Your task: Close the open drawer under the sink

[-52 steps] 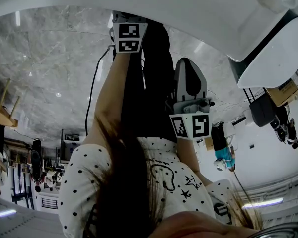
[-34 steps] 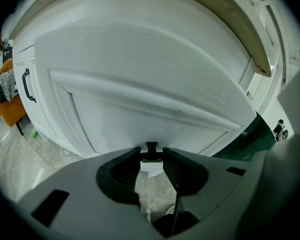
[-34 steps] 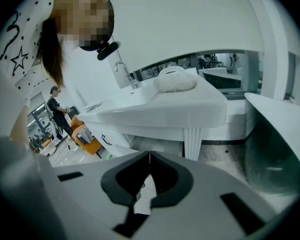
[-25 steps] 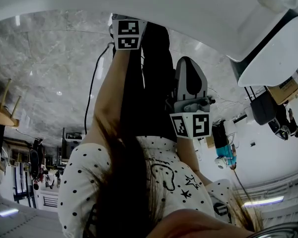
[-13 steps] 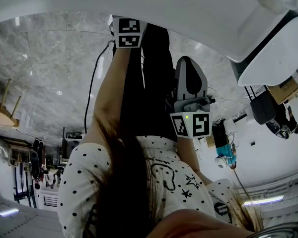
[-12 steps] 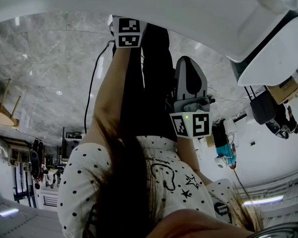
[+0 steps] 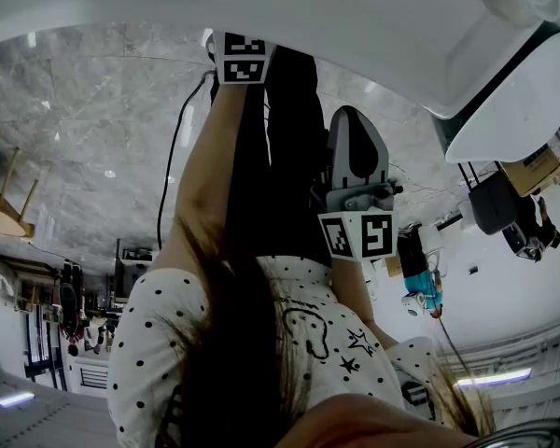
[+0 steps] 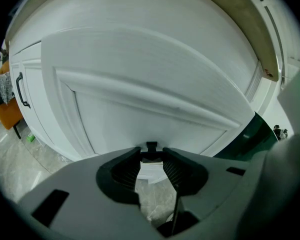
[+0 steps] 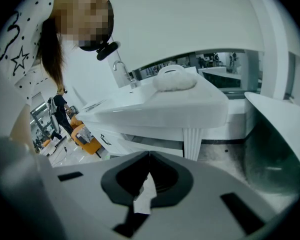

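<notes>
Toward the drawer (image 8: 140,79) my left gripper (image 8: 151,156) has edged slightly; its white front fills my view dead ahead, long axis crosswise, jaws slightly parted on nothing. My right gripper (image 9: 150,156), pinched closed, hangs back facing the sink (image 9: 155,104).

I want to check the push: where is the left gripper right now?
The left gripper faces the white panelled drawer front, near its lower edge, with a black-handled cabinet door at far left of its view.

The left gripper (image 8: 151,154) is held at the head view's upper centre, arm (image 7: 205,175) outstretched, jaws slightly parted. The right gripper (image 9: 149,156) is held mid-frame, jaws together.
</notes>
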The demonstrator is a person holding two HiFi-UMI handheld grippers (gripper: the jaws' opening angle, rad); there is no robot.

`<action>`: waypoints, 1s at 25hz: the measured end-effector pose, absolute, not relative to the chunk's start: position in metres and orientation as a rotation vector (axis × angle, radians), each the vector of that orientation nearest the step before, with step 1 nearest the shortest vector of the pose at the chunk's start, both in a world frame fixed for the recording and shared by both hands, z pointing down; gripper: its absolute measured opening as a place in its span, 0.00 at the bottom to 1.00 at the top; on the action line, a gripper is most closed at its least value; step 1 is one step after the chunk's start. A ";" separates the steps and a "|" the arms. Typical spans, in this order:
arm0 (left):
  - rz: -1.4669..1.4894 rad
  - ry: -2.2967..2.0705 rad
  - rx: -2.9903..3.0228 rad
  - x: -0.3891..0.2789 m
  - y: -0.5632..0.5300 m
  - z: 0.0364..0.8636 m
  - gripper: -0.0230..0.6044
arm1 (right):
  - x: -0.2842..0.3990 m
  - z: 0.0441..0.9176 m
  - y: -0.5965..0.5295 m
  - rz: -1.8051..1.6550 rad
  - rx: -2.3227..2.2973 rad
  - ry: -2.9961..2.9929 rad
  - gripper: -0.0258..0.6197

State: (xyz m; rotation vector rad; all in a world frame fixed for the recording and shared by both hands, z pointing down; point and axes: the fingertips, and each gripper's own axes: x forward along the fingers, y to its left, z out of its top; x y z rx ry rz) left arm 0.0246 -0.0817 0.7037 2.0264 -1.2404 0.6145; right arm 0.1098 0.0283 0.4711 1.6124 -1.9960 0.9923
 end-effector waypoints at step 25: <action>0.608 -1.247 2.033 0.024 -0.090 0.702 0.26 | 0.110 0.471 0.030 1.007 1.615 -1.989 0.06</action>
